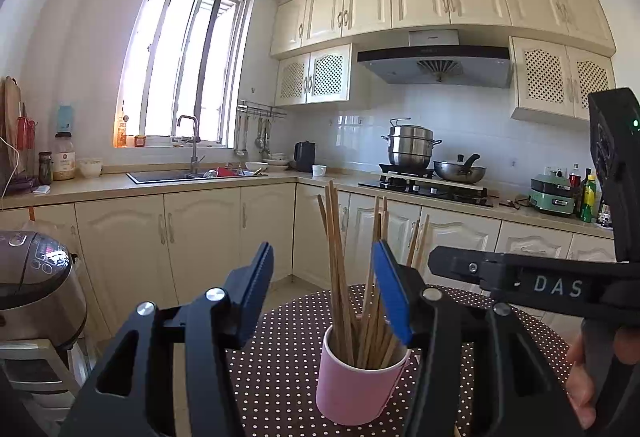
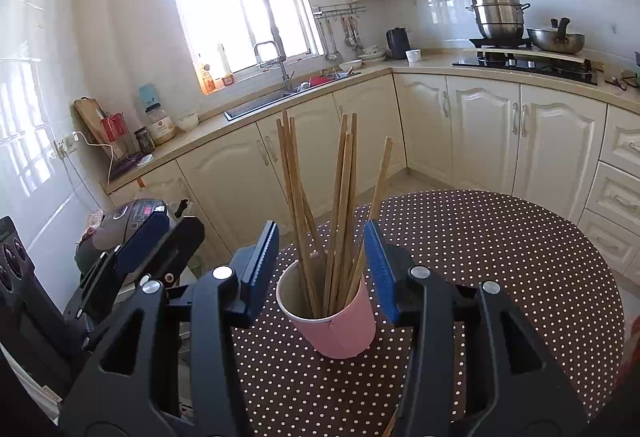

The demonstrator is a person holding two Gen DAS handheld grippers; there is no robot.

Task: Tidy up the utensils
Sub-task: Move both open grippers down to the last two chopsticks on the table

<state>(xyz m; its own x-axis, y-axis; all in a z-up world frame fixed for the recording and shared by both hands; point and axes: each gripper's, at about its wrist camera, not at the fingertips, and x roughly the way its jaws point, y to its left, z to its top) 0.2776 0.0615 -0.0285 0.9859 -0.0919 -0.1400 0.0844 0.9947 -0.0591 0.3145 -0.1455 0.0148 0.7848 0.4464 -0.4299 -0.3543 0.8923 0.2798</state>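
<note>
A pink paper cup (image 1: 356, 389) stands upright on the round table with a brown polka-dot cloth (image 1: 280, 377). Several wooden chopsticks (image 1: 340, 277) stand in it, fanned out. My left gripper (image 1: 322, 289) is open and empty, its blue pads either side of the chopsticks, a little short of the cup. In the right wrist view the cup (image 2: 336, 321) and chopsticks (image 2: 340, 197) sit between the open, empty jaws of my right gripper (image 2: 322, 265). The right gripper also shows from the side in the left wrist view (image 1: 440, 261). The left gripper shows at left in the right wrist view (image 2: 144, 237).
A rice cooker (image 1: 36, 285) stands left of the table on a stool. Kitchen counters with a sink (image 1: 192, 175) and a stove with pots (image 1: 432, 181) run along the far walls. The table's far edge (image 2: 520, 197) curves towards the cabinets.
</note>
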